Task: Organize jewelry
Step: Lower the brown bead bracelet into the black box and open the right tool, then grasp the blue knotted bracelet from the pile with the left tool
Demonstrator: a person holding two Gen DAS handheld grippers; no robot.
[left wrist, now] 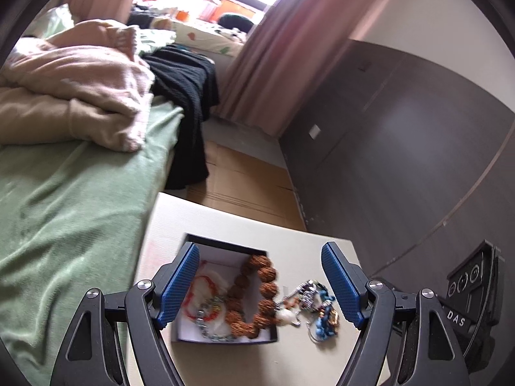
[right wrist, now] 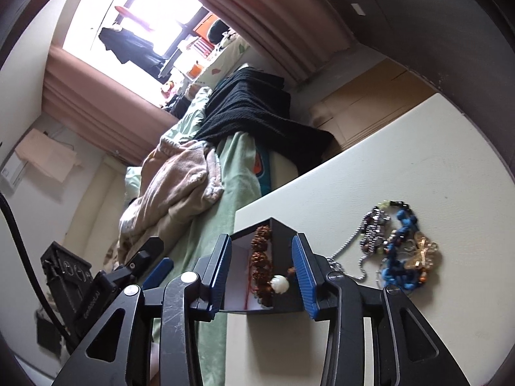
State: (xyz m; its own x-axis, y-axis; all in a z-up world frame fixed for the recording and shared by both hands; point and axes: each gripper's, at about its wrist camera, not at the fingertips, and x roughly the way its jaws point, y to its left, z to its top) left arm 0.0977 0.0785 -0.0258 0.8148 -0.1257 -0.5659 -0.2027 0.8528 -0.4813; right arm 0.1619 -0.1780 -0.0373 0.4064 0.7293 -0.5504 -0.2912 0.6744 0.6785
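Here, left tongs (left wrist: 259, 284) spread wide above box (left wrist: 225, 337) on bench (left wrist: 225, 222), beads (left wrist: 257, 292) draped over its right wall; beside it, tangled jewelry (left wrist: 318, 305); right tongs (right wrist: 262, 276) part-spread around box, touching nothing

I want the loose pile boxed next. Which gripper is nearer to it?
Probably left. The left gripper spans both the box and the pile; the right gripper frames the box, pile beside it.
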